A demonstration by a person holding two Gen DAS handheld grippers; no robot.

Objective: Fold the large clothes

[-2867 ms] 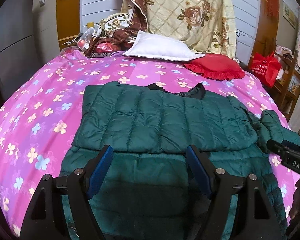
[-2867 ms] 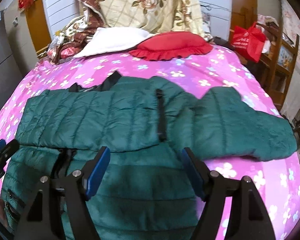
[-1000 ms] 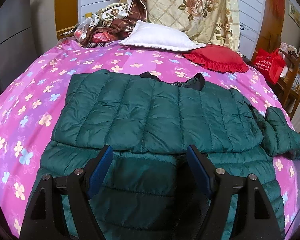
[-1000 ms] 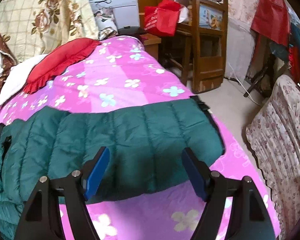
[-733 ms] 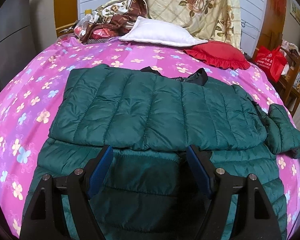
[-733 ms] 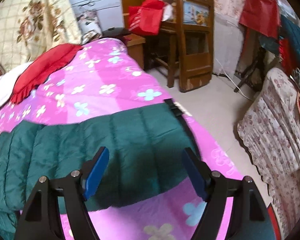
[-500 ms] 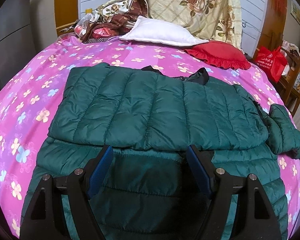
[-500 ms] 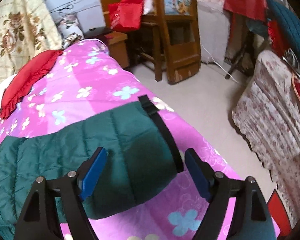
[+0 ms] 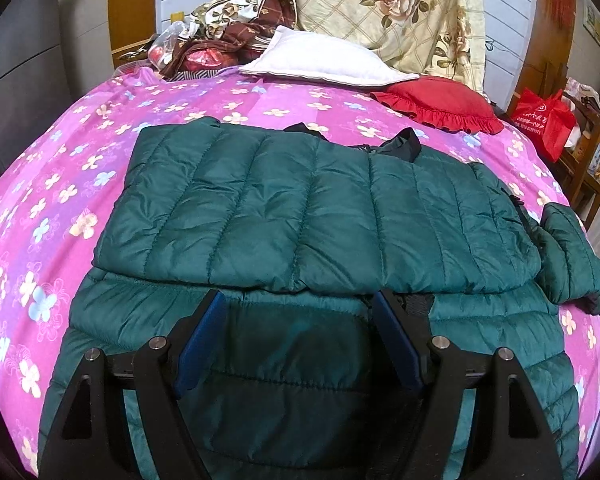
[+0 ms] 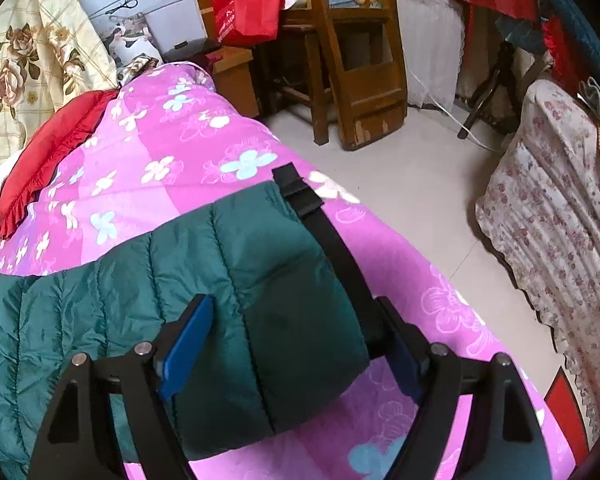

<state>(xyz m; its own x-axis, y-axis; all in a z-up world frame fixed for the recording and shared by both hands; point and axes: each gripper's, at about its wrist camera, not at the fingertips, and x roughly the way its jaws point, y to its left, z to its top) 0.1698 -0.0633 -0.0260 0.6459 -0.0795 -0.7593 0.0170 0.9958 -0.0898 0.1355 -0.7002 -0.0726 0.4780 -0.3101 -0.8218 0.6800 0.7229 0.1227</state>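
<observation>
Green quilted jacket (image 9: 316, 216) lies spread across the middle of the pink floral bed (image 9: 60, 168), one sleeve folded flat over the chest, the other sleeve (image 10: 228, 280) reaching to the bed's right edge. Left gripper (image 9: 300, 312) hangs released over the jacket's lower body, jaws wide apart, nothing between them. Right gripper (image 10: 296, 320) also released, its blue pads (image 10: 184, 344) straddling the black cuff (image 10: 324, 232) end of the outstretched sleeve; contact with the fabric cannot be told.

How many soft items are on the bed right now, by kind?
Green jacket: 1
White pillow: 1
Red cushion: 1
Patterned cloth heap: 1
Total: 4
</observation>
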